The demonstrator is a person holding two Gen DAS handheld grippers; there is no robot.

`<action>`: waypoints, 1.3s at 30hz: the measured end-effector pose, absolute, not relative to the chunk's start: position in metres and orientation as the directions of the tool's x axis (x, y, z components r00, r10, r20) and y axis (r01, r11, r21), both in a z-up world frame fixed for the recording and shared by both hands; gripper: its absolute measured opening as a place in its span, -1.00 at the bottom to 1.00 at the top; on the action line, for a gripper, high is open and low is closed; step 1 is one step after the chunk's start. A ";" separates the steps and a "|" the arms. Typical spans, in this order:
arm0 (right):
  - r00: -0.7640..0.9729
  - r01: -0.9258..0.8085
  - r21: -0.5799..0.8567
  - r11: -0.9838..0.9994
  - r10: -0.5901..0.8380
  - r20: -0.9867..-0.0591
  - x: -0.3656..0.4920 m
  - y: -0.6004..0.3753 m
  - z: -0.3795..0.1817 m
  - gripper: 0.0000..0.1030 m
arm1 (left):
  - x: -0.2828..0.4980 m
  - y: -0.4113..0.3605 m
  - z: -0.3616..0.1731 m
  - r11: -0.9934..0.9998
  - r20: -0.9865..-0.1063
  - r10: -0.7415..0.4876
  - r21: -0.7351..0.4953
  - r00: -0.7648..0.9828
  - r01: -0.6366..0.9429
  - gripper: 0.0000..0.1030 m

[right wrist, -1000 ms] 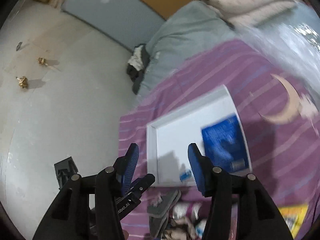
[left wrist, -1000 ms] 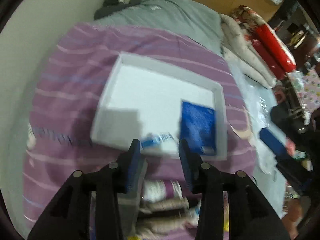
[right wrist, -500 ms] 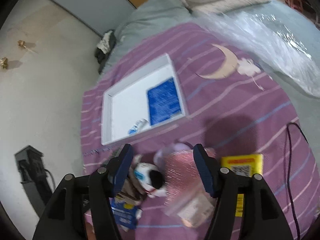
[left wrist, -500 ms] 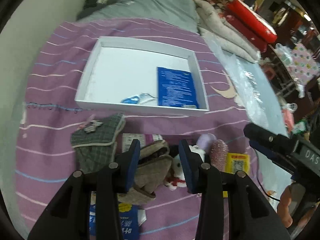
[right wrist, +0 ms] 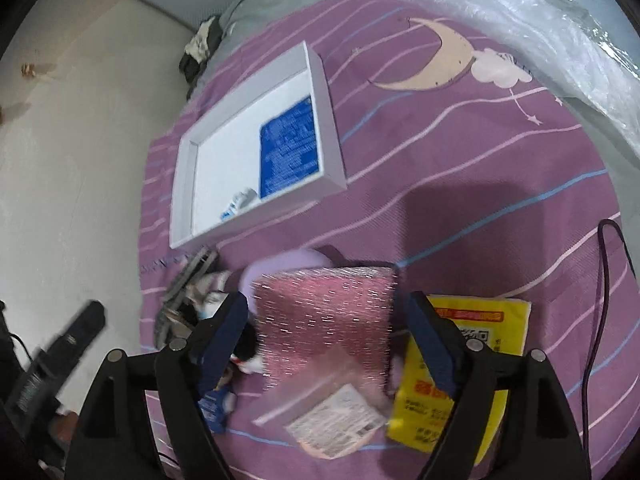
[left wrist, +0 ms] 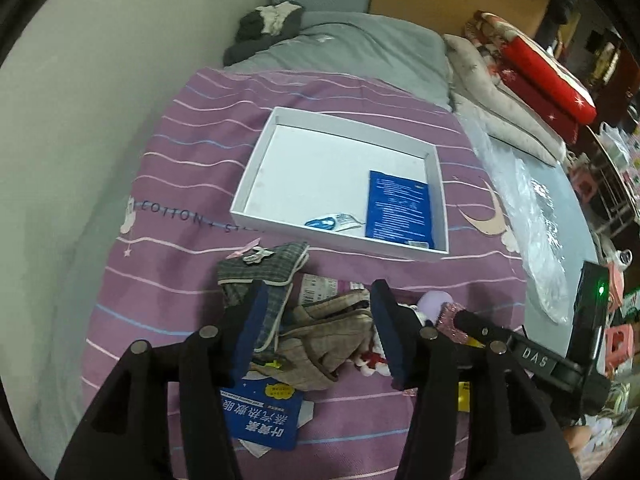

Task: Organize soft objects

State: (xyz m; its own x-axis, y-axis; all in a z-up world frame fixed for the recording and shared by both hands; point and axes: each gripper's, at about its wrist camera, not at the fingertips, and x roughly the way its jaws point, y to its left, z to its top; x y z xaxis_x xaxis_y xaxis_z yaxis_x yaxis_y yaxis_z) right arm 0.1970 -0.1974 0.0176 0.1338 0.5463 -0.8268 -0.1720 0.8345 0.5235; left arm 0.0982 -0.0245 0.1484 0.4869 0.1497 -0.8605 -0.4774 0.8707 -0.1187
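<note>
A heap of soft things is seen on the purple striped bedspread (left wrist: 168, 184), just in front of the white tray (left wrist: 256, 184). In the heap are a beige checked cloth piece (left wrist: 320, 344), a grey checked one (left wrist: 264, 268) and a sparkly pink pouch (right wrist: 324, 320), partly in a clear packet. In the tray lie a flat blue packet (left wrist: 400, 210) and a small blue-and-white sachet (left wrist: 332, 222). The left gripper (left wrist: 316, 332) is held over the beige cloth, its jaws apart and just widened, nothing pinched. The right gripper (right wrist: 324, 340) straddles the pink pouch, jaws likewise just widened, the pads seemingly not pressing.
</note>
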 end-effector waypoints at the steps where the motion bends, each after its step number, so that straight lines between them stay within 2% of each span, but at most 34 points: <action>1: 0.124 -0.178 0.528 0.830 0.551 -0.825 0.198 -0.197 0.014 0.59 | 0.099 -0.023 0.147 0.867 -0.863 0.144 -0.126 0.485 -0.481 0.07; 8: 0.085 -0.190 0.576 0.795 0.598 -0.797 0.202 -0.196 0.003 0.60 | 0.104 -0.017 0.137 0.868 -0.877 0.123 -0.133 0.465 -0.479 0.07; 15: 0.070 -0.218 0.552 0.805 0.577 -0.814 0.199 -0.181 0.007 0.59 | 0.098 -0.011 0.143 0.863 -0.864 0.145 -0.128 0.481 -0.489 0.07; 26: 0.130 -0.235 0.517 0.823 0.554 -0.822 0.195 -0.180 0.023 0.33 | 0.097 -0.018 0.148 0.884 -0.862 0.138 -0.115 0.488 -0.453 0.07; 32: 0.207 -0.224 0.542 0.810 0.583 -0.786 0.193 -0.194 0.043 0.30 | 0.099 -0.021 0.145 0.895 -0.853 0.070 -0.175 0.517 -0.410 0.07; 36: 0.275 -0.222 0.583 0.781 0.624 -0.731 0.192 -0.202 0.058 0.30 | 0.102 -0.022 0.141 0.898 -0.842 0.003 -0.235 0.539 -0.372 0.07; 39: 0.322 -0.228 0.616 0.754 0.656 -0.683 0.190 -0.209 0.071 0.30 | 0.104 -0.027 0.139 0.905 -0.842 -0.002 -0.231 0.539 -0.356 0.07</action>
